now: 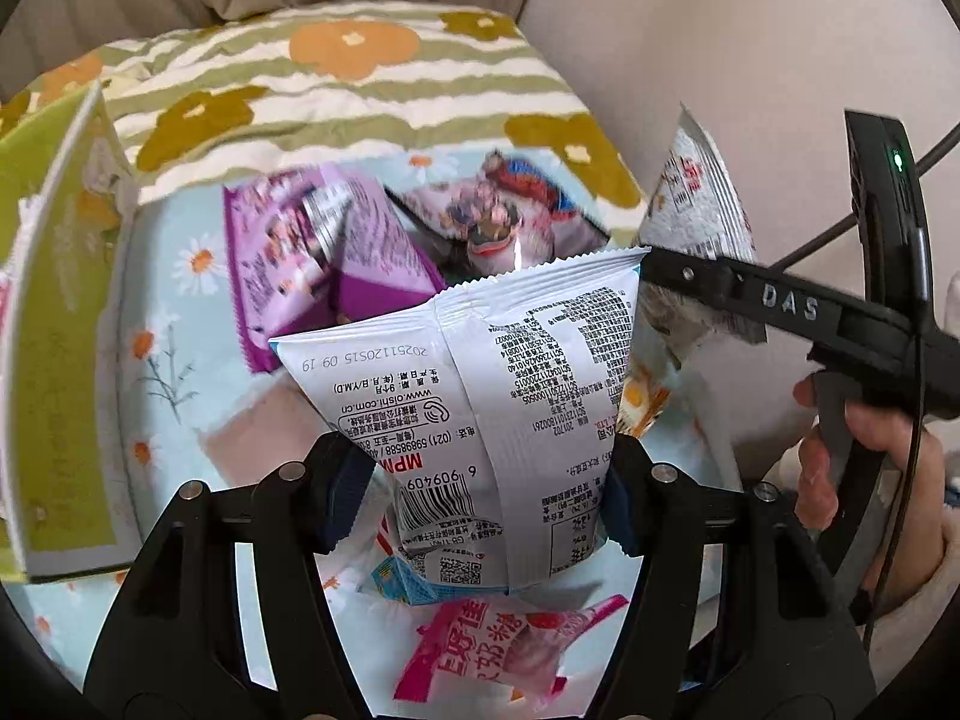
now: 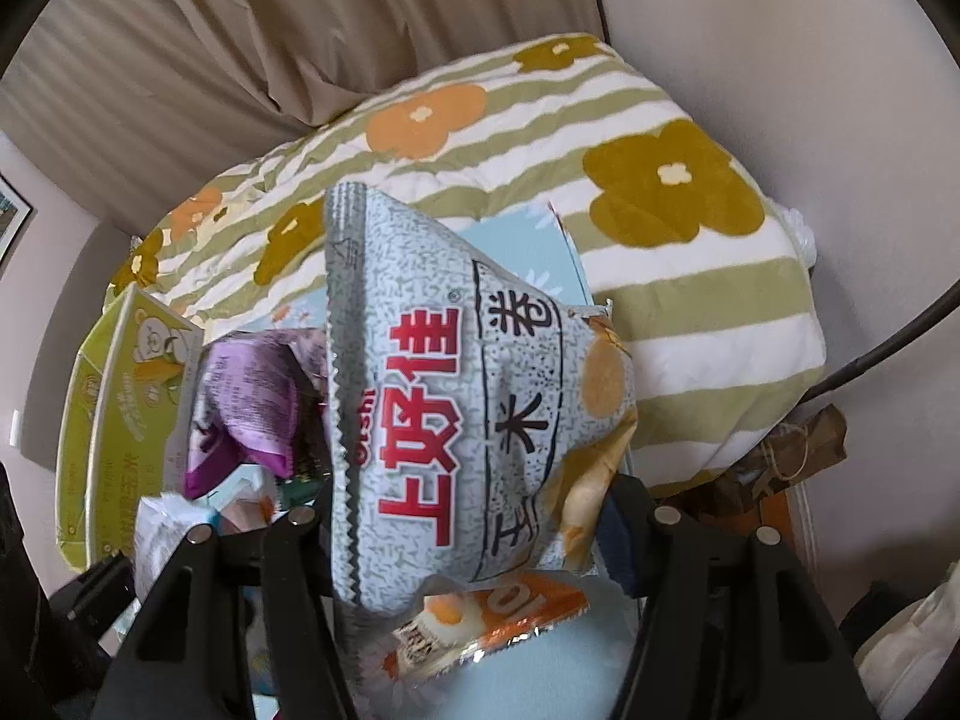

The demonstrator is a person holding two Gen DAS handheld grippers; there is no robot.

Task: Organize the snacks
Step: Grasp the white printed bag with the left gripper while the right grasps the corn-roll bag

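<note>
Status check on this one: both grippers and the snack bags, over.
Left gripper shut on white snack bag, back side up. Right gripper shut on grey speckled bag. More packets loose below; nothing blocking.

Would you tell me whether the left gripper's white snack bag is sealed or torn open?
Apparently sealed: the white snack bag looks puffed and its crimped top edge unbroken; its bottom is hidden.

White bag (image 1: 480,372), black print on its back. Speckled grey bag (image 2: 456,396) with red lettering and orange discs. Purple packet (image 1: 312,276), pink one (image 1: 498,648). Quilt (image 2: 690,276) in green and white stripes with orange and mustard flowers. Cloth (image 1: 174,360) pale blue, daisied.
</note>
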